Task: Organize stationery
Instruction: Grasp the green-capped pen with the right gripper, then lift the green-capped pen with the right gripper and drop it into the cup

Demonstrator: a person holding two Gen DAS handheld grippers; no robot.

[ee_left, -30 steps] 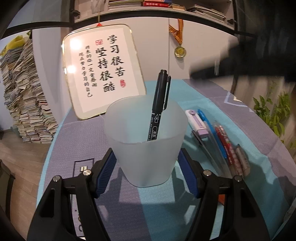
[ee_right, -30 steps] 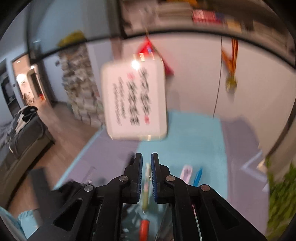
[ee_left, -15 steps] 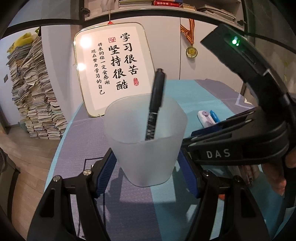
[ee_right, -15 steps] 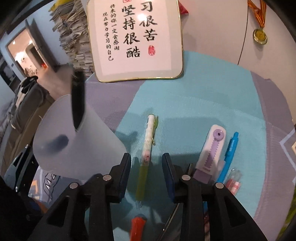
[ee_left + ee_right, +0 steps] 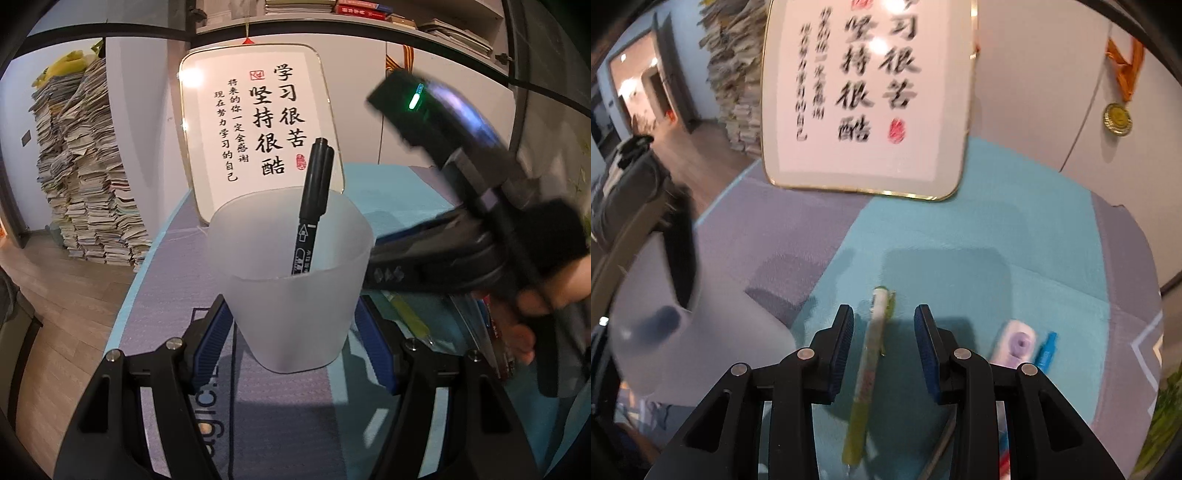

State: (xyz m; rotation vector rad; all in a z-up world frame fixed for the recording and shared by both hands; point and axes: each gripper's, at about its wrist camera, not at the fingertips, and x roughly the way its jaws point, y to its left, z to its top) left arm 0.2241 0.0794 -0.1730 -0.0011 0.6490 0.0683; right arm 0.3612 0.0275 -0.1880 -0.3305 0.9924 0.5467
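Frosted plastic cup (image 5: 291, 295) sits clamped between the left gripper's (image 5: 293, 332) blue pads, a black marker (image 5: 312, 206) standing inside it. To its right, the right gripper (image 5: 883, 347) straddles a yellow-green pen (image 5: 870, 365) on the teal mat (image 5: 960, 236); its jaws have just been opening and stand clear of the barrel. Farther right lie a purple correction tape (image 5: 1015, 343) and blue pen (image 5: 1046, 349). A calligraphy plaque (image 5: 864, 92) leans at the far edge.

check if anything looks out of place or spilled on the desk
Nothing spilled or damaged. The cup stands upright with the black marker in it. Still loose on the mat: a yellow-green pen, a purple correction tape and a blue pen.
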